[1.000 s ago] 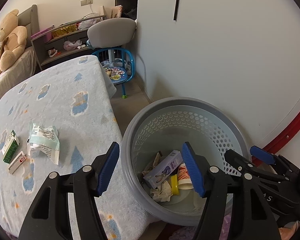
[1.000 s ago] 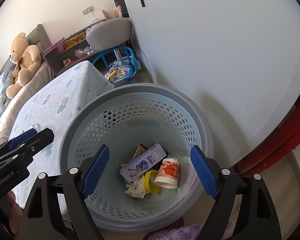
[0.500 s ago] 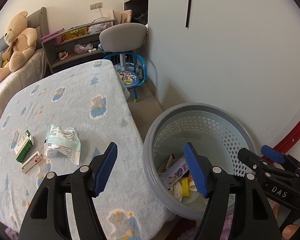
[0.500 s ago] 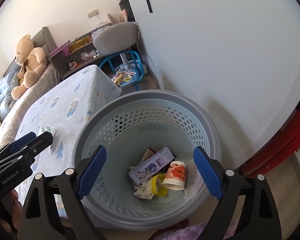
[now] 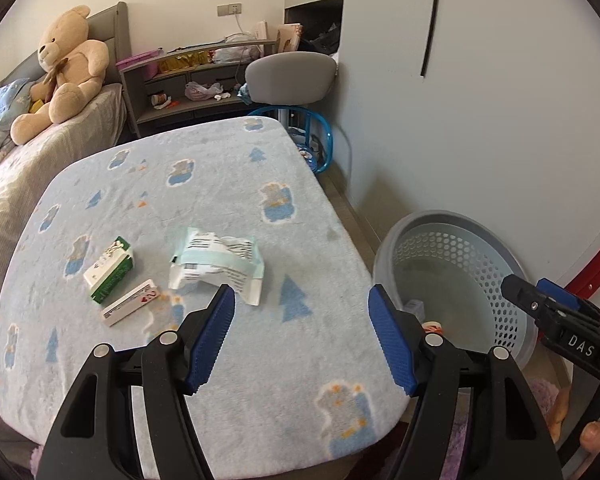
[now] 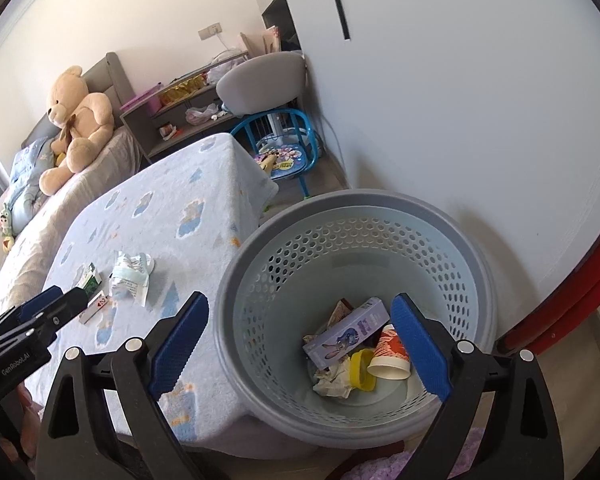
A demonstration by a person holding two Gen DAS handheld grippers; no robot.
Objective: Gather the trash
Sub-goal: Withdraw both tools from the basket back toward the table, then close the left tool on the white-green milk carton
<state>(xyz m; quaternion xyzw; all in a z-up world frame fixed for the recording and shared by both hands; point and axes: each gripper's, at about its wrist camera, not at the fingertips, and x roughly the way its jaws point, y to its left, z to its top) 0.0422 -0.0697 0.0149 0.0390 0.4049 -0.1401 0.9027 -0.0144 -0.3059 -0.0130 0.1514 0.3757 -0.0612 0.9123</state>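
A grey perforated trash basket (image 6: 476, 264) stands on the floor beside a blanket-covered table (image 5: 228, 184). It holds a purple box (image 6: 348, 334), a paper cup (image 6: 390, 354), a yellow ring and crumpled paper. On the table lie a crumpled white-and-green wrapper (image 5: 216, 258), a green-and-white carton (image 5: 110, 270) and a small white card box (image 5: 130, 302). My left gripper (image 5: 300, 336) is open and empty above the table's near part, right of the wrapper. My right gripper (image 6: 300, 344) is open and empty over the basket's left side.
A bed with a teddy bear (image 5: 64, 68) lies at the far left. A grey shelf unit (image 5: 196, 80), a grey chair back (image 5: 292, 76) and a blue child's chair (image 6: 284, 152) stand beyond the table. A white wall (image 6: 460, 100) runs on the right, with a red object (image 6: 560, 312) by it.
My left gripper has swung left, from over the basket to over the table, towards the wrapper. My right gripper has drawn back slightly left; both stay open.
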